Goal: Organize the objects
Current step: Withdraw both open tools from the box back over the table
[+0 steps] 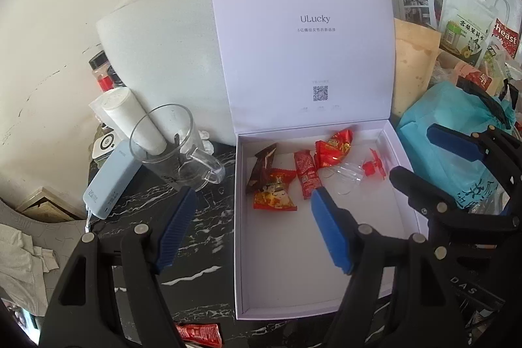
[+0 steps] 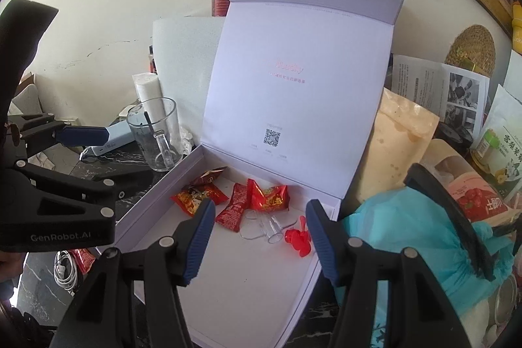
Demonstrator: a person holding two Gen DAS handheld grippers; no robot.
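Note:
An open white box (image 1: pixel 293 289) with its lid (image 1: pixel 303 48) upright holds several red snack packets (image 1: pixel 277 194) and a clear plastic piece with a red fan (image 1: pixel 375 167). My left gripper (image 1: pixel 253 206) is open and empty, straddling the box's left wall. My right gripper (image 2: pixel 257 217) is open and empty above the box's right part, just short of the packets (image 2: pixel 267 198) and the red fan (image 2: pixel 298 242). Each gripper shows in the other's view: the right one (image 1: pixel 434 152), the left one (image 2: pixel 88 152).
A glass mug (image 1: pixel 169 145), a blue power bank (image 1: pixel 111 185) and a white tube (image 1: pixel 130 119) stand left of the box on the black marble top. A turquoise bag (image 2: pixel 417 237) and snack pouches (image 2: pixel 401 139) crowd the right. One red packet (image 1: pixel 199 335) and a white cable (image 2: pixel 65 269) lie outside the box.

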